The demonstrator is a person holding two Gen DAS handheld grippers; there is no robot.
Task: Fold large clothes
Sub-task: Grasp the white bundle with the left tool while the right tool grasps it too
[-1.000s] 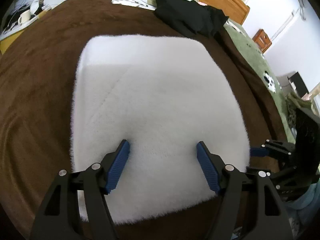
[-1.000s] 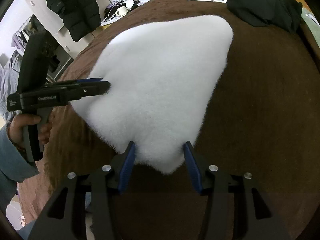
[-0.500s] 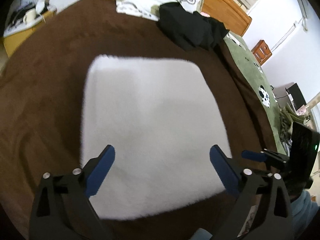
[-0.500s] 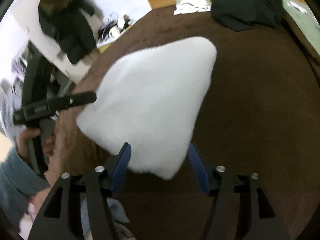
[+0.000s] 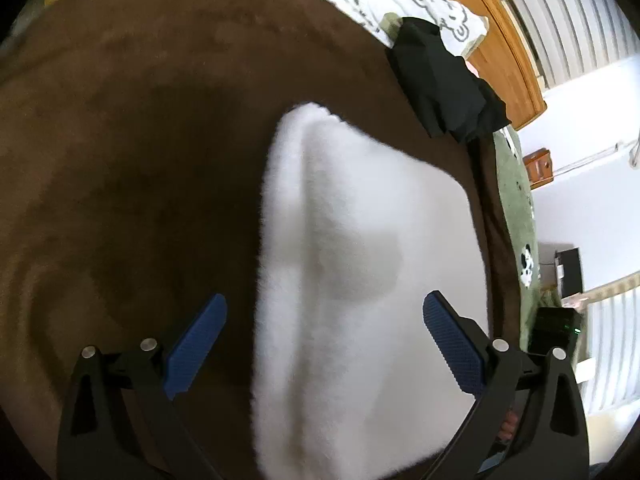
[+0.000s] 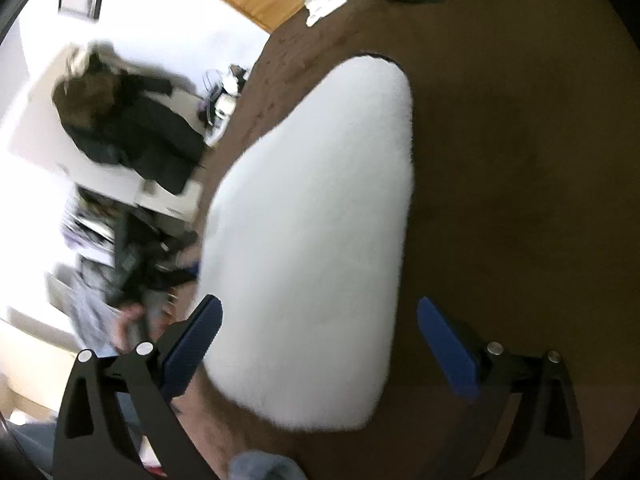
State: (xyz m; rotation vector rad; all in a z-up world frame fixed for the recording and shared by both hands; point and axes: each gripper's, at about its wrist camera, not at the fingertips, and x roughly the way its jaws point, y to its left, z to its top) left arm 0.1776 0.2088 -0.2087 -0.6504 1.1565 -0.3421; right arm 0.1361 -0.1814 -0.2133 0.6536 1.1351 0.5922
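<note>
A white fluffy garment (image 5: 360, 280) lies folded into a thick block on the brown bedspread (image 5: 140, 140). It also shows in the right wrist view (image 6: 312, 248). My left gripper (image 5: 324, 336) is open and empty, raised above the garment's near left edge. My right gripper (image 6: 320, 344) is open and empty, raised above the garment's near end. Neither gripper touches the garment.
A black garment (image 5: 440, 80) and a white printed cloth (image 5: 400, 4) lie at the far side by the wooden headboard (image 5: 504, 48). A green blanket (image 5: 516, 208) runs along the right bed edge. A dark coat (image 6: 132, 132) hangs left of the bed.
Both grippers opened wider and pulled up and back off the white garment. Both views swung, the left one toward the left, the right one toward the room's left side. The garment stays folded.
</note>
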